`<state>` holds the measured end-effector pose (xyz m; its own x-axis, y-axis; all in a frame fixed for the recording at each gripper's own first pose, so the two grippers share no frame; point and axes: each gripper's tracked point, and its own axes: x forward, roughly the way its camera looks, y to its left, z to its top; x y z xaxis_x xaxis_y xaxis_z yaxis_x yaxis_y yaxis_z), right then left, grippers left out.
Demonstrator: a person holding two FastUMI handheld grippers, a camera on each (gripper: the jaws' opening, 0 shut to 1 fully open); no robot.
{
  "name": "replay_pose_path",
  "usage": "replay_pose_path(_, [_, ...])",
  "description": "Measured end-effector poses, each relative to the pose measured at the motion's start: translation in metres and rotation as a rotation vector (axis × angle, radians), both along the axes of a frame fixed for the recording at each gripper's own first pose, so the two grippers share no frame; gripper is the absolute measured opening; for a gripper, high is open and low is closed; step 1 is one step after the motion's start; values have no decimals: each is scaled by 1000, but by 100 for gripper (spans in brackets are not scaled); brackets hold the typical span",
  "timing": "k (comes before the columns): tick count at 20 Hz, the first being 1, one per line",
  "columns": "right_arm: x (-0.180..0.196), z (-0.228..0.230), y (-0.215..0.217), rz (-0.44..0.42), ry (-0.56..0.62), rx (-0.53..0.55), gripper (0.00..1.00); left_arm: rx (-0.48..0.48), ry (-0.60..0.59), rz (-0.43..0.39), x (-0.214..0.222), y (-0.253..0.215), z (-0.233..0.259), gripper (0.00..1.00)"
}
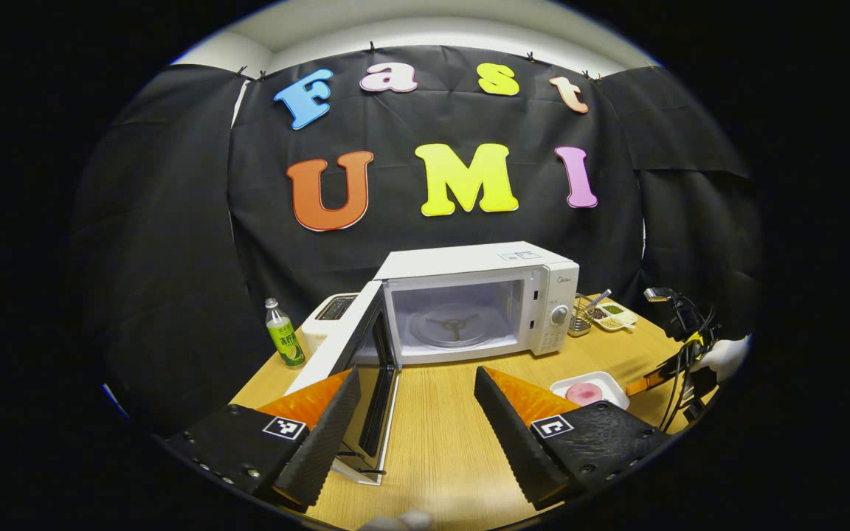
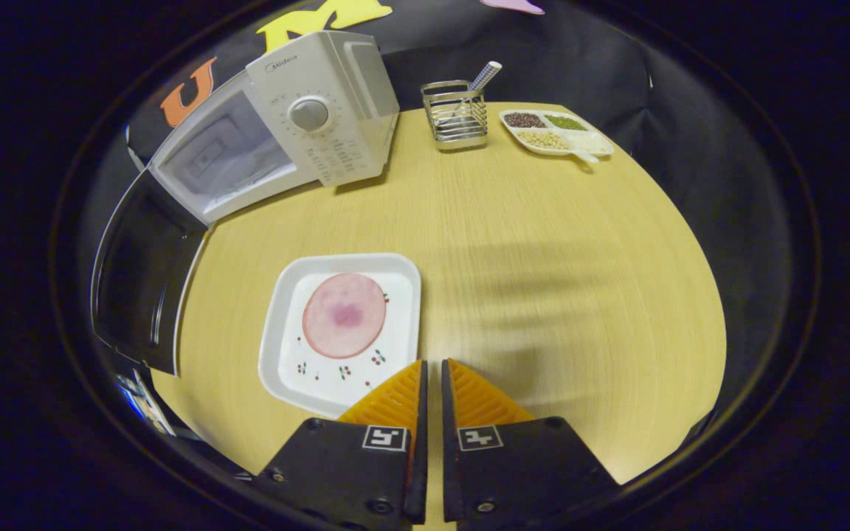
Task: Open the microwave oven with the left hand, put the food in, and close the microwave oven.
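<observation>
White box microwave oven: door swung open, far left. Square white plate of pink sliced food: near, unheld. Left gripper: spread, empty. Right gripper: closed, empty; should be opened and the plate rim pinched level.

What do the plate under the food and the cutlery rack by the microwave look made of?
The plate: likely glazed ceramic or melamine, given its smooth white glossy surface with small printed cherries; the look leaves it open. The cutlery rack: looks like bare metal wire, from its thin silvery bars with a shine.
</observation>
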<state>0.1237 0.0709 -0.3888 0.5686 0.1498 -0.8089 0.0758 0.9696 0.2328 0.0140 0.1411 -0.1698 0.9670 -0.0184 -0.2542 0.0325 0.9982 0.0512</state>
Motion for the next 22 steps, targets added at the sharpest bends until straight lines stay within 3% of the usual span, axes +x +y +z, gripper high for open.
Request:
replay_pose_path(2, [2,6,7,11,-20,29,26,-9,5,7,-1,3,-3,95])
replay_pose_path(3, [2,7,5,-1,-23,29,47,-9,5,12,-2,5,-3,95])
replay_pose_path(5, [3,12,5,-28,-31,50,65,-11,7,22,-3,9,-5,95])
replay_pose_path(7, [2,19,14,-38,-35,106,64,-16,10,31,-4,12,-6,95])
replay_pose_path(8, [1,18,20,-28,-23,127,58,-17,13,34,-3,13,-8,95])
replay_pose_path(9, [2,14,25,-21,-6,133,64,-20,20,36,-3,14,-11,95])
replay_pose_path(11, [5,10,35,-28,15,156,64,-21,29,41,-2,15,-13,95])
replay_pose_path(13, [6,6,43,-20,38,156,57,-23,28,45,-2,17,-13,95])
replay_pose_path(15, [5,1,49,-3,67,144,61,-20,26,46,-2,18,-12,95])
replay_pose_path(16, [5,-1,51,0,80,147,51,-20,24,48,-2,20,-12,95])
replay_pose_path(17, [7,0,52,-7,75,144,58,-21,26,52,-3,22,-13,95])
replay_pose_path(18, [5,-4,53,3,91,146,46,-22,25,53,-3,22,-13,95])
replay_pose_path(19, [6,-4,52,-8,81,133,49,-21,23,57,-3,24,-13,95])
replay_pose_path(20, [7,-3,48,-10,94,131,43,-23,26,58,-3,26,-16,95])
replay_pose_path(21, [6,-9,43,-27,100,122,31,-24,27,61,-3,26,-16,95])
replay_pose_path(22, [7,-7,39,-49,97,131,12,-26,27,64,-3,26,-16,95])
